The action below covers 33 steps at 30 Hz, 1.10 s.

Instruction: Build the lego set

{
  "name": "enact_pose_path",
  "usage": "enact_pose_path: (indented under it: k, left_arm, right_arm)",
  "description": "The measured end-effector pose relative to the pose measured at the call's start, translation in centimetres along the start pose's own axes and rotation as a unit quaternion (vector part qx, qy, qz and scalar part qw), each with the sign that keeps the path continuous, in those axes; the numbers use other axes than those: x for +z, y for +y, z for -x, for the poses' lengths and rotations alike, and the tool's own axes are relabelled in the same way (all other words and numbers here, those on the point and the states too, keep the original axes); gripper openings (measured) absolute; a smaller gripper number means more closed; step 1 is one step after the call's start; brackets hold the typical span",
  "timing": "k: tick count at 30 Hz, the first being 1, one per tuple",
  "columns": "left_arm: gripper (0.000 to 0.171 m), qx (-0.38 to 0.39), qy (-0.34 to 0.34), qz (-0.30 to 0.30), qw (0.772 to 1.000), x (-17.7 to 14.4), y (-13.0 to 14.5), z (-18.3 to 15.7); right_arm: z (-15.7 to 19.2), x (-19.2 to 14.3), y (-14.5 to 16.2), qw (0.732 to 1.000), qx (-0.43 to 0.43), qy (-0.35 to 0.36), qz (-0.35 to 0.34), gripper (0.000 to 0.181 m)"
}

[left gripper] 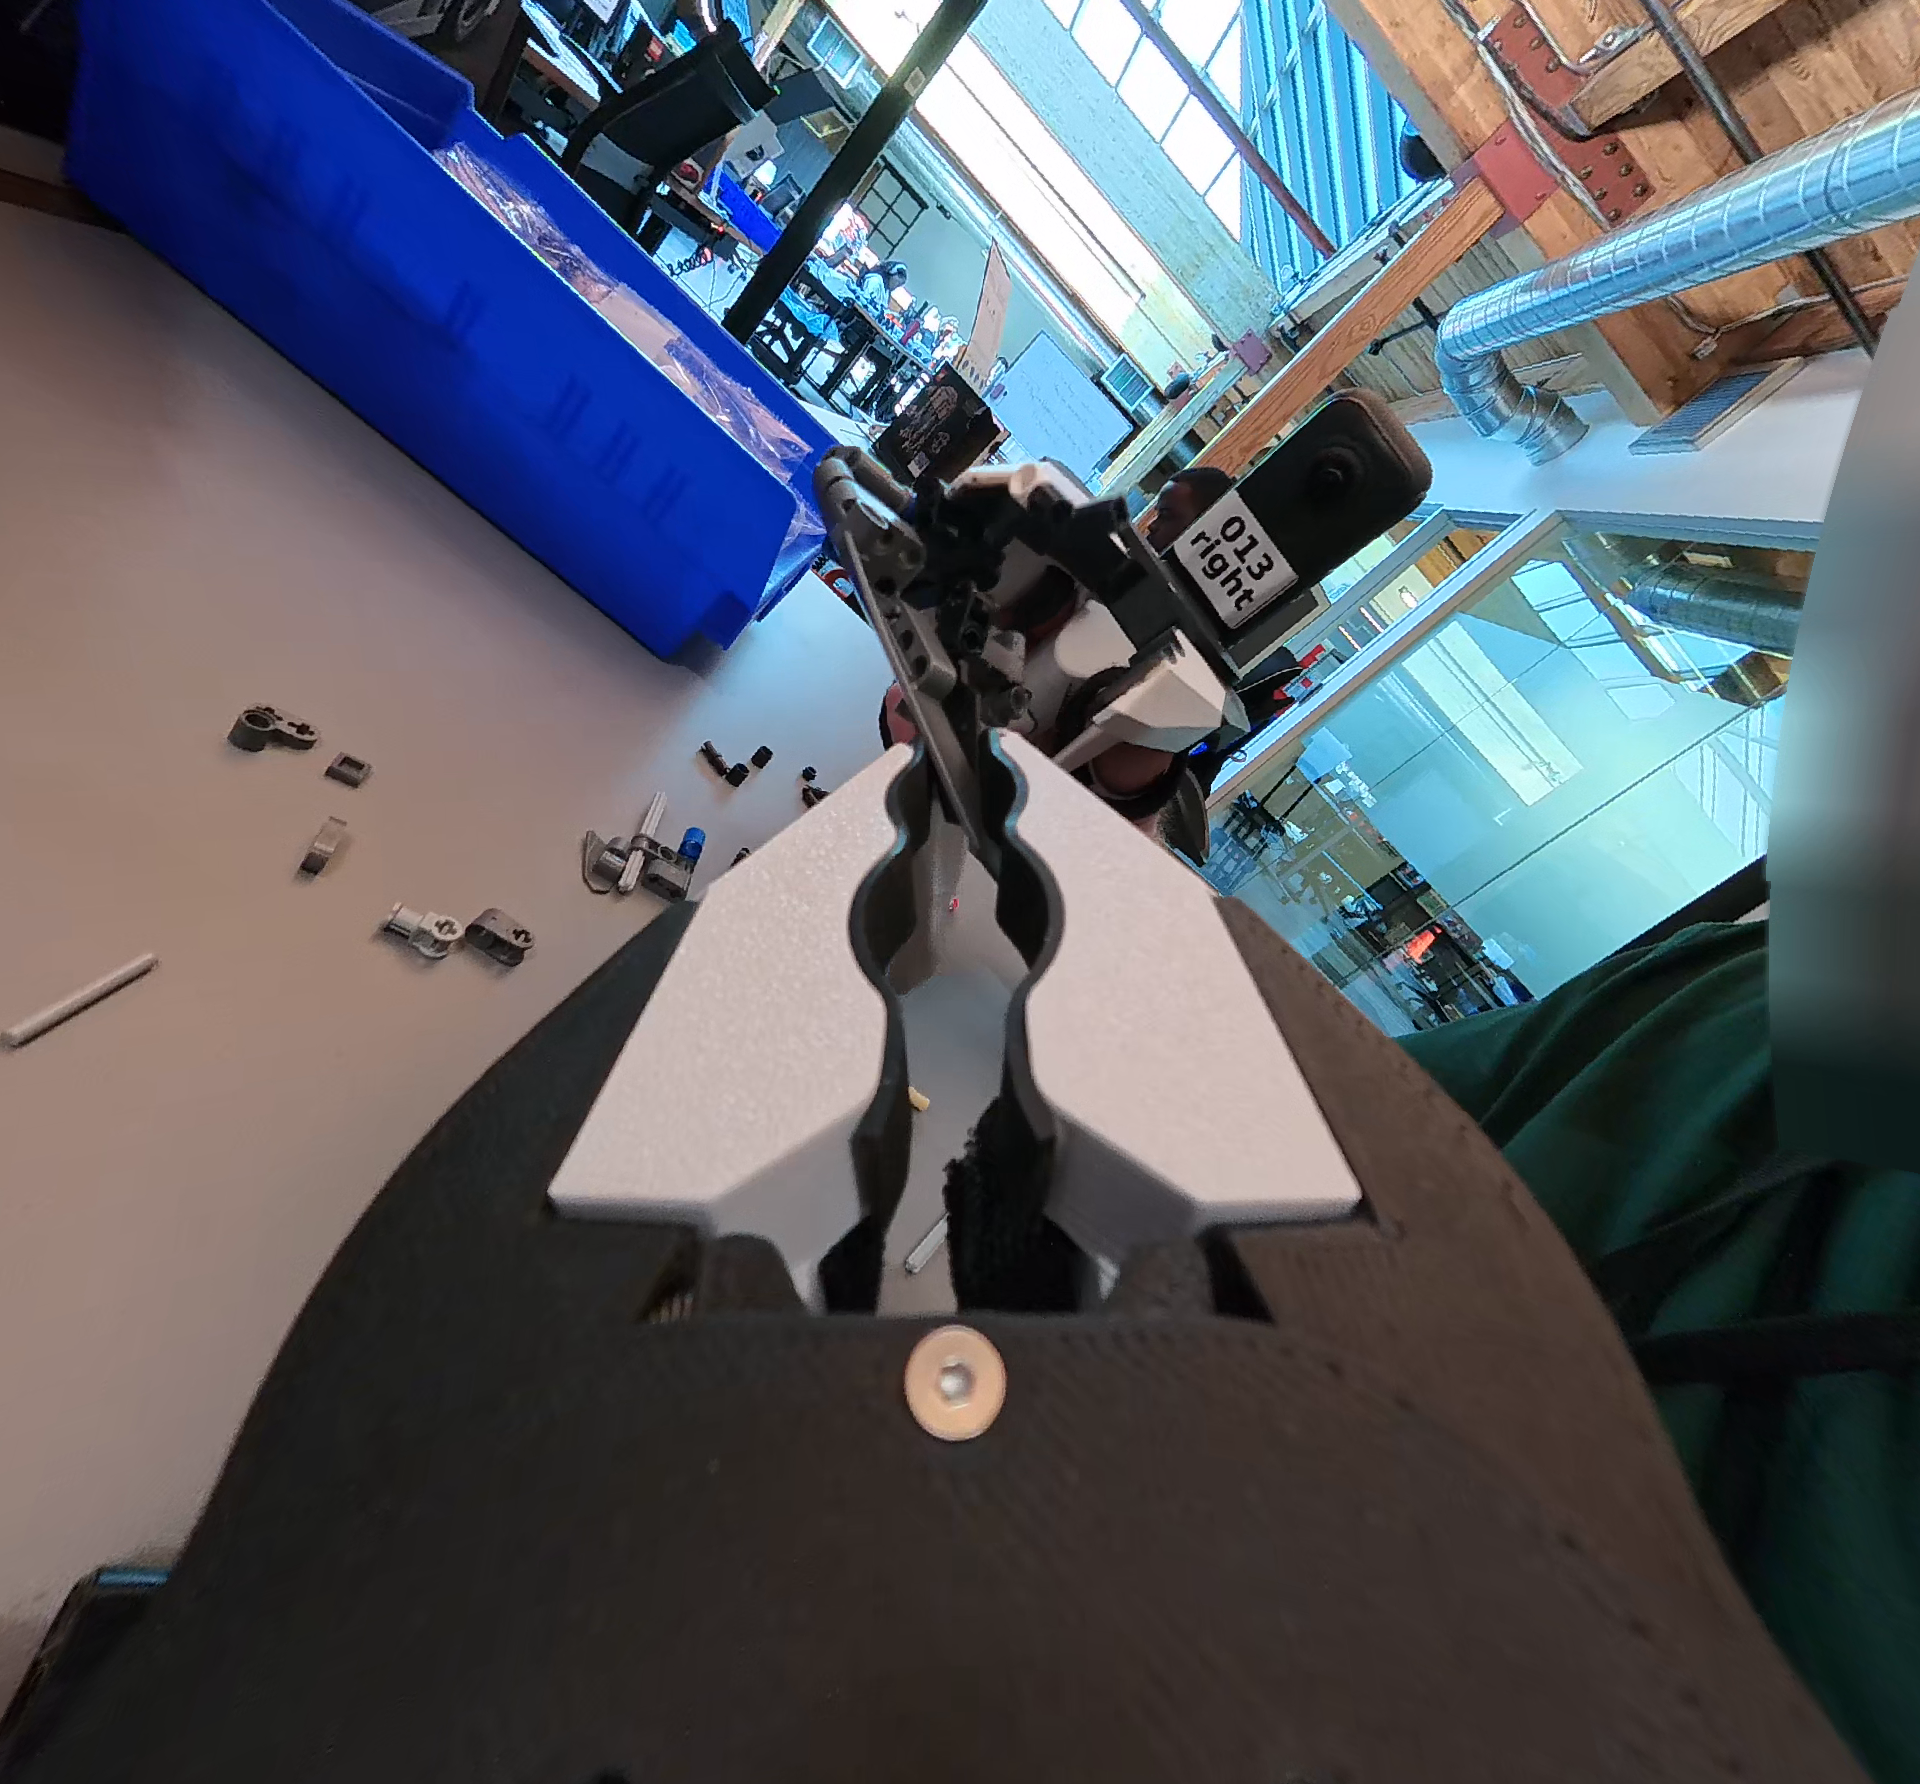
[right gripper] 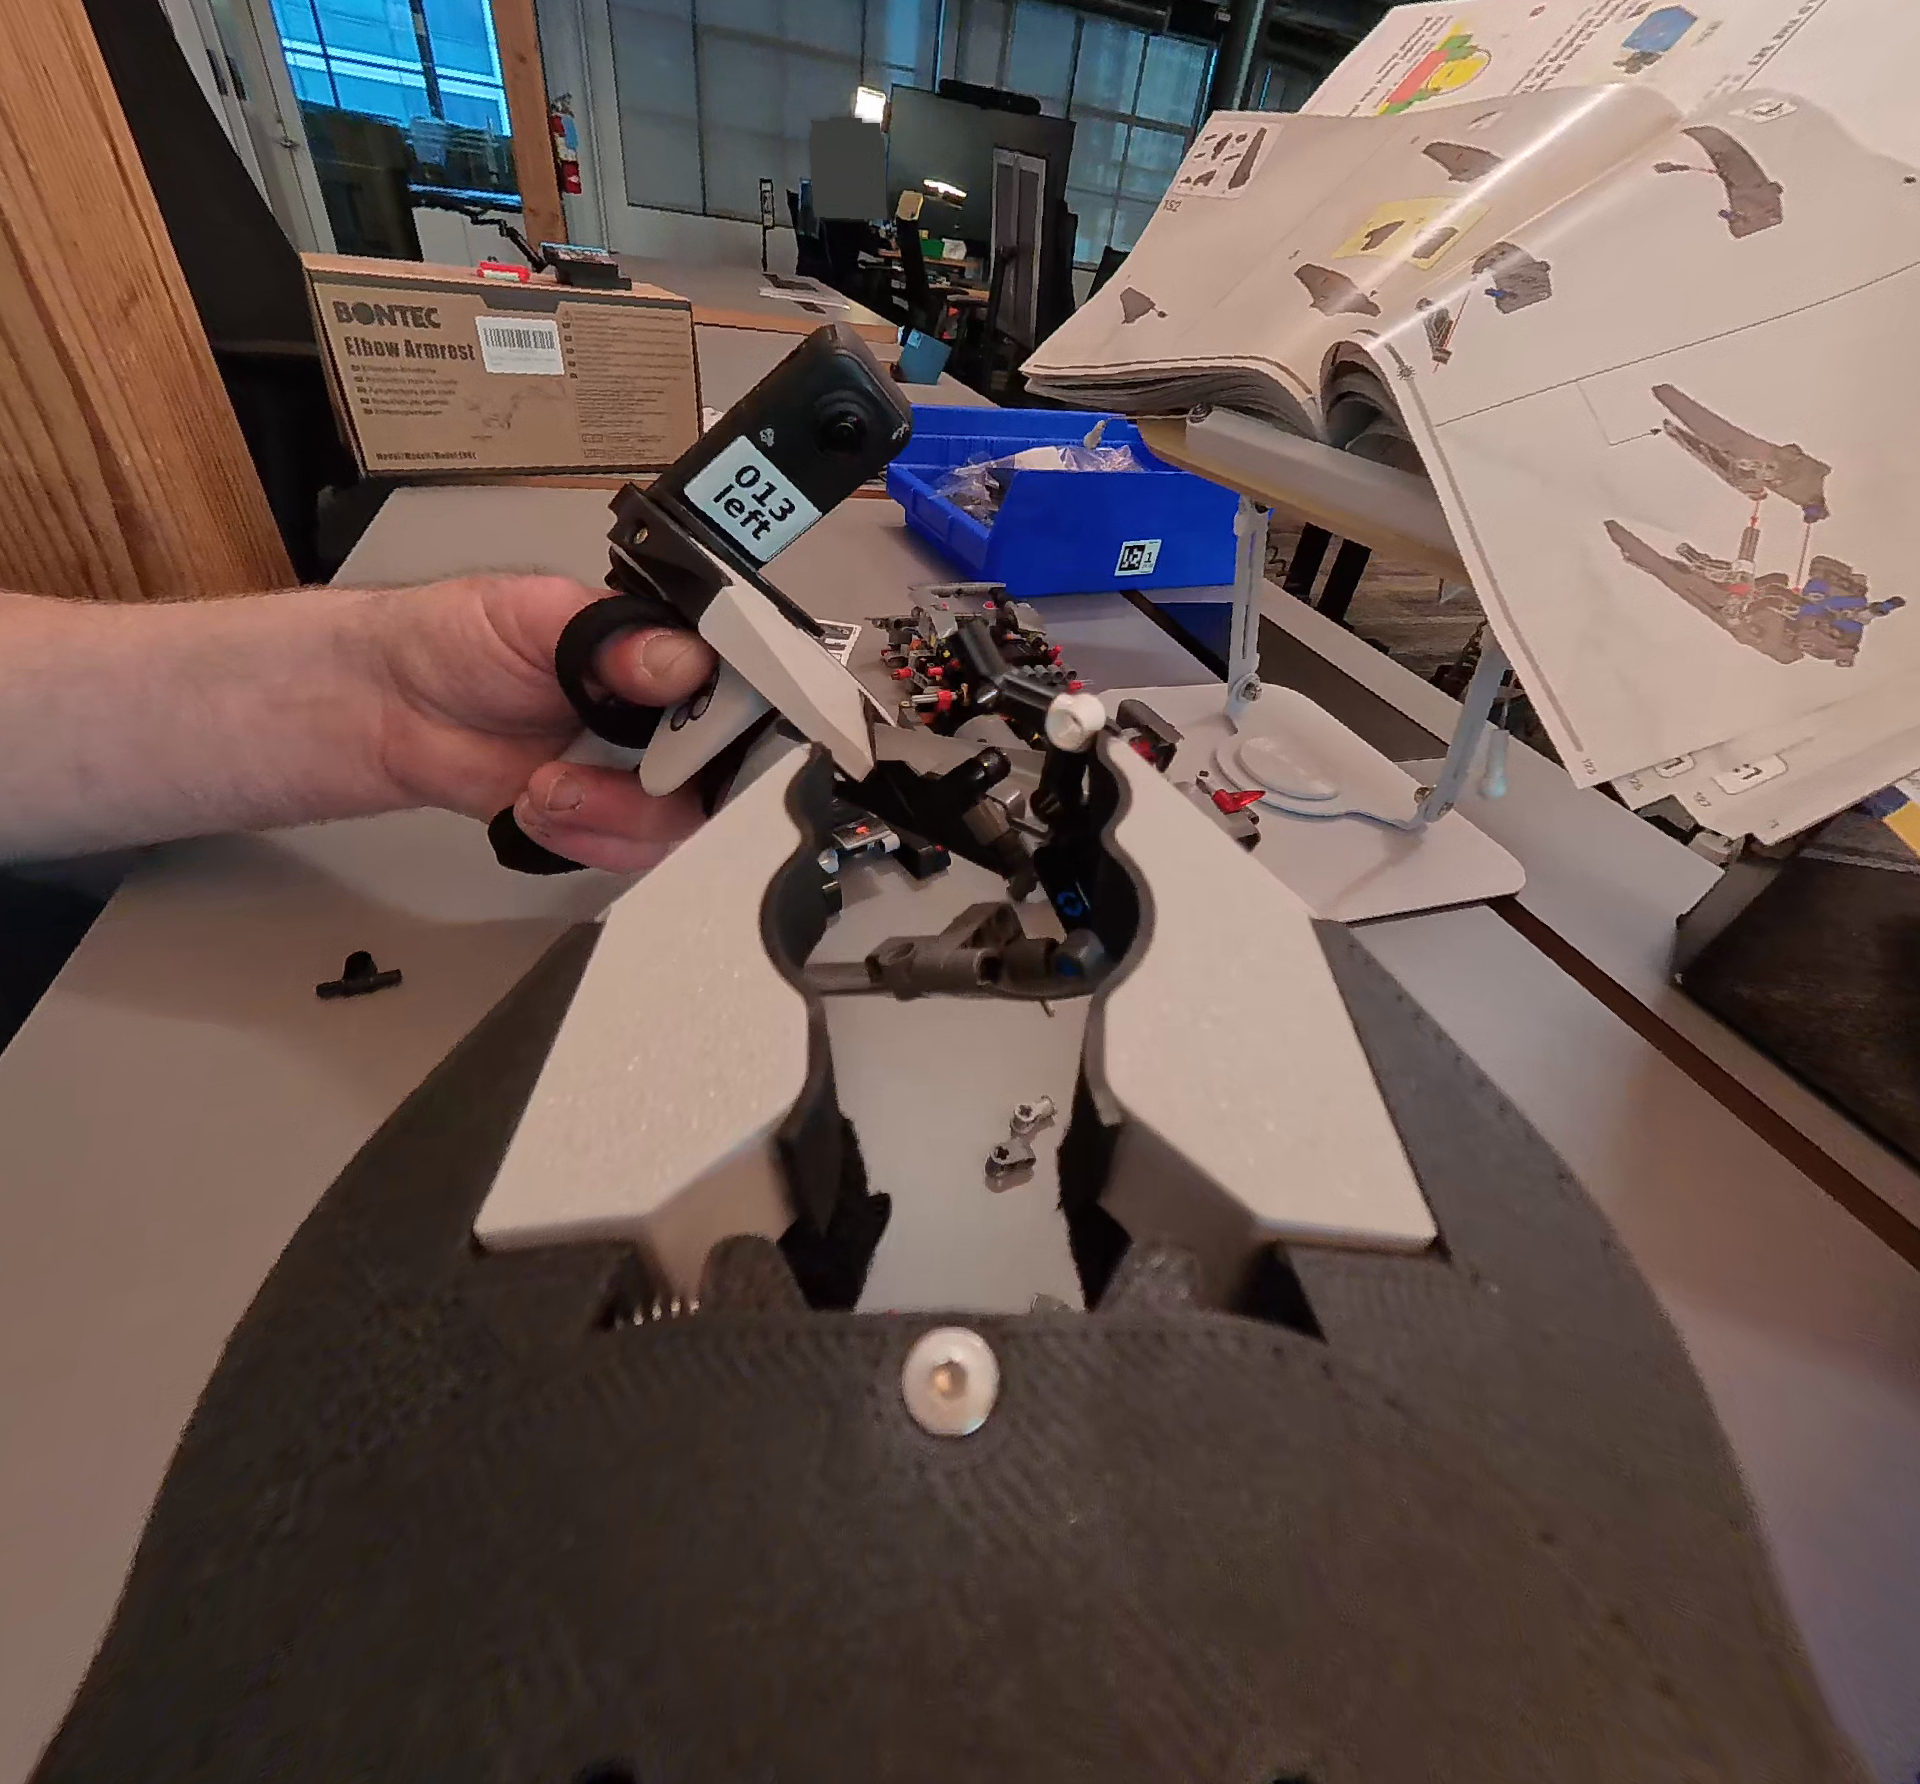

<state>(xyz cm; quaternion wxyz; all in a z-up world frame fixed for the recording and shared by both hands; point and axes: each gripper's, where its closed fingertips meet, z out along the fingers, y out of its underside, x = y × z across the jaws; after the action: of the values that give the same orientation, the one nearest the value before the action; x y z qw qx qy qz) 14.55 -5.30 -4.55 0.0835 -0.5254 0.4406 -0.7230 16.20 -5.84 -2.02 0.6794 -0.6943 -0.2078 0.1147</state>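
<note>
Left hand-held gripper (left gripper: 951,804) clenched on grey-black lego sub-assembly (left gripper: 920,612), lifted above counter (left gripper: 260,1059). Right hand-held gripper (right gripper: 951,799) grasps its far side. Build partway, I judge: loose pieces (left gripper: 457,929) unfitted, instruction booklet (right gripper: 1558,300) open mid-way.

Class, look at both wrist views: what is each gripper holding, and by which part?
Both grip one lego sub-assembly. The left gripper pinches its long grey beam at the lower end; the right gripper clamps its black part near the white knob.

Glossy blue plastic bin (left gripper: 416,300), matt tabletop (left gripper: 156,591)
</note>
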Motion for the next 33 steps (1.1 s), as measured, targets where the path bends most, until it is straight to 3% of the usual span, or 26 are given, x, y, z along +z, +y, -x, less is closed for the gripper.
enact_pose_path:
  k: [33]
  left_arm:
    - [0.006, 0.0, -0.003, -0.007, 1.0, -0.32, -0.44, -0.36]
  right_arm:
    - [0.86, 0.46, 0.79, 0.999, -0.03, -0.007, 0.027, 0.034]
